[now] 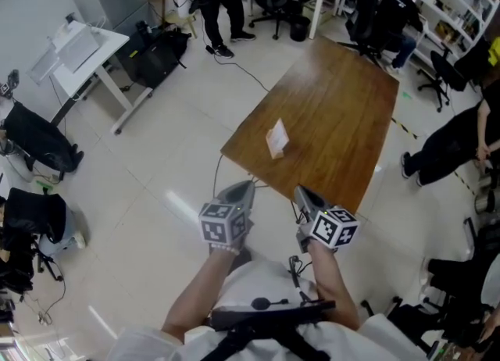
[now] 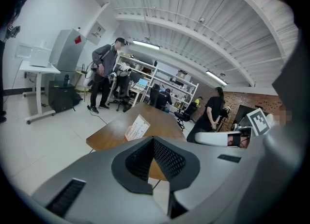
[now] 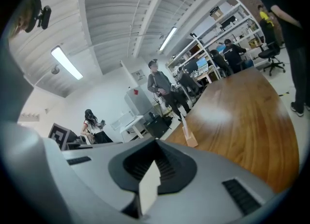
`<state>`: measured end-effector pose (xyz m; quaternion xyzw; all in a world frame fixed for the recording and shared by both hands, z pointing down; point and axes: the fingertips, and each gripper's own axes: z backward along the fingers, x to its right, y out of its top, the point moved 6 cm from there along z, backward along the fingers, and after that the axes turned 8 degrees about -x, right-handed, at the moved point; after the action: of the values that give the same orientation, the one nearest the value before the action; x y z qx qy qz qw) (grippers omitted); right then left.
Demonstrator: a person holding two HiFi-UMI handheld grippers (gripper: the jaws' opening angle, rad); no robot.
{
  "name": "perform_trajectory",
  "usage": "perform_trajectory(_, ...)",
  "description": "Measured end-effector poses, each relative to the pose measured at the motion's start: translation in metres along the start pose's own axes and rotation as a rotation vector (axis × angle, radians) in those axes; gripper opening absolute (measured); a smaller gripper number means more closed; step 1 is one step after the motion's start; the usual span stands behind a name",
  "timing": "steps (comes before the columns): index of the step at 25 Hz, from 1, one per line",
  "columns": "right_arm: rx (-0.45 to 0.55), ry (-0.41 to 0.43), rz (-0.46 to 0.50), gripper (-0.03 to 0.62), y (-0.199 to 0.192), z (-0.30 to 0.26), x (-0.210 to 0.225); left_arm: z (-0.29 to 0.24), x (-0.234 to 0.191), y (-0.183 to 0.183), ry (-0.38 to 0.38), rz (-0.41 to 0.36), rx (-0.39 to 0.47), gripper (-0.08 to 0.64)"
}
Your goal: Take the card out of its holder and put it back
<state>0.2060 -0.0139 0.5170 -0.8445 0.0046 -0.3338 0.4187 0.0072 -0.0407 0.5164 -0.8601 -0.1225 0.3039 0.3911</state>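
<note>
A white card (image 1: 276,137) stands in its small wooden holder on the brown wooden table (image 1: 336,109), near the table's close corner. The left gripper view shows the card (image 2: 137,127) facing me; the right gripper view shows it edge-on (image 3: 187,132). My left gripper (image 1: 244,187) and right gripper (image 1: 303,192) hang side by side in the air just short of the table's near edge, both pointing at it. Both are shut with nothing held, as the closed jaws (image 2: 154,141) (image 3: 156,146) show in their own views.
A person (image 1: 215,0) stands beyond the table's far left corner, another (image 1: 457,144) at its right side. A white desk (image 1: 86,48) and black bags (image 1: 39,137) are on the left. Office chairs (image 1: 367,16) and shelves stand behind. A cable (image 1: 250,74) runs across the tiled floor.
</note>
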Motion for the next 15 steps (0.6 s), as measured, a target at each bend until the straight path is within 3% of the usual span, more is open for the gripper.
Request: perform_trajectory(15,0.072,-0.154,-0.053,0.000,0.027,-0.051,0.006,-0.019,-0.060,0.033,-0.095,-0.026,-0.048,-0.005)
